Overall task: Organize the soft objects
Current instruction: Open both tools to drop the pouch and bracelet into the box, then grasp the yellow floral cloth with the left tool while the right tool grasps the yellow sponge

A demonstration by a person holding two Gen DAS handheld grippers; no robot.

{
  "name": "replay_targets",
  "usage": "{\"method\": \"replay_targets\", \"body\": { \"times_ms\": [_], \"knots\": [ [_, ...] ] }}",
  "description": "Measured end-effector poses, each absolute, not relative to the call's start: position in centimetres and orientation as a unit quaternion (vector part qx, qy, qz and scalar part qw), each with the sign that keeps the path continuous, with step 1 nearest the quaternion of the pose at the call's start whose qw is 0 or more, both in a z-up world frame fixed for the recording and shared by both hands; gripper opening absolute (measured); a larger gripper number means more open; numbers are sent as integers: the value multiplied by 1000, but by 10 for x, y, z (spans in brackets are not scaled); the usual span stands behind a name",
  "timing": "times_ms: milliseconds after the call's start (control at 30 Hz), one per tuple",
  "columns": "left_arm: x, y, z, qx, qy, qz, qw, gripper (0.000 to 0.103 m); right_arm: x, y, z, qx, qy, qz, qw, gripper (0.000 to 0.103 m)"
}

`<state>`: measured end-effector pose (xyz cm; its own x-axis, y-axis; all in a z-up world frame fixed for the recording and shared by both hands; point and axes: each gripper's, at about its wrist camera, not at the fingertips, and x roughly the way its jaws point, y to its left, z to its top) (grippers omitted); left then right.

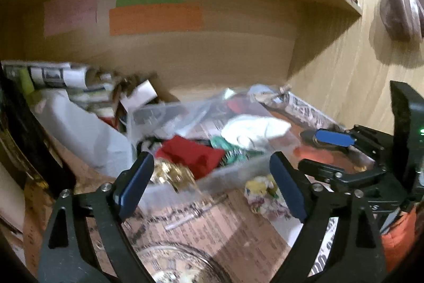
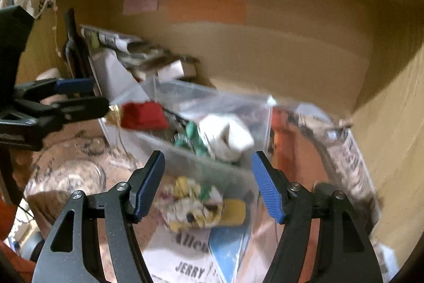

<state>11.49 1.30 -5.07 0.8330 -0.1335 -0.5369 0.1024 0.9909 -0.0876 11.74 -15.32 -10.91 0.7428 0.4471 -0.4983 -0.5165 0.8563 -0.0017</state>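
1. Over on the far left of the shelf nook, a messy pile of papers and packaging is shoved against the side wall. Too blurry to read anything.
2. Left gripper has its jaws spread wide with nothing between them, hanging right at the near wall of the clear plastic bin. Gold shiny stuff sits just past its left finger.
3. Inside the bin: a red cloth on the left, something green and patterned in the middle, and a white balled-up cloth on the right.
4. Just outside the bin, on the newspaper lining, there's a crumpled floral cloth, yellow, white and a bit of green. It's touching the bin's front wall, I think, but the blur makes that hard to call.
5. Right gripper is also wide open, fingers on either side of that floral cloth, not gripping it.
6. Back wall has pink, green and orange paper patches.
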Motion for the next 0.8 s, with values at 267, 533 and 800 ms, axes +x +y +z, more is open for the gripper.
{"method": "replay_targets", "body": {
  "times_ms": [267,533,800],
  "knots": [
    [130,-15,-95,-36,346,-97,933,90,118,-182,-142,-45,297,232,925,65],
    [153,-48,-124,-48,387,-139,910,85,115,-205,-153,-22,314,215,925,65],
    [164,-76,-143,-23,415,-164,895,47,114,-204,-161,-16,322,230,918,65]
  ]
}}
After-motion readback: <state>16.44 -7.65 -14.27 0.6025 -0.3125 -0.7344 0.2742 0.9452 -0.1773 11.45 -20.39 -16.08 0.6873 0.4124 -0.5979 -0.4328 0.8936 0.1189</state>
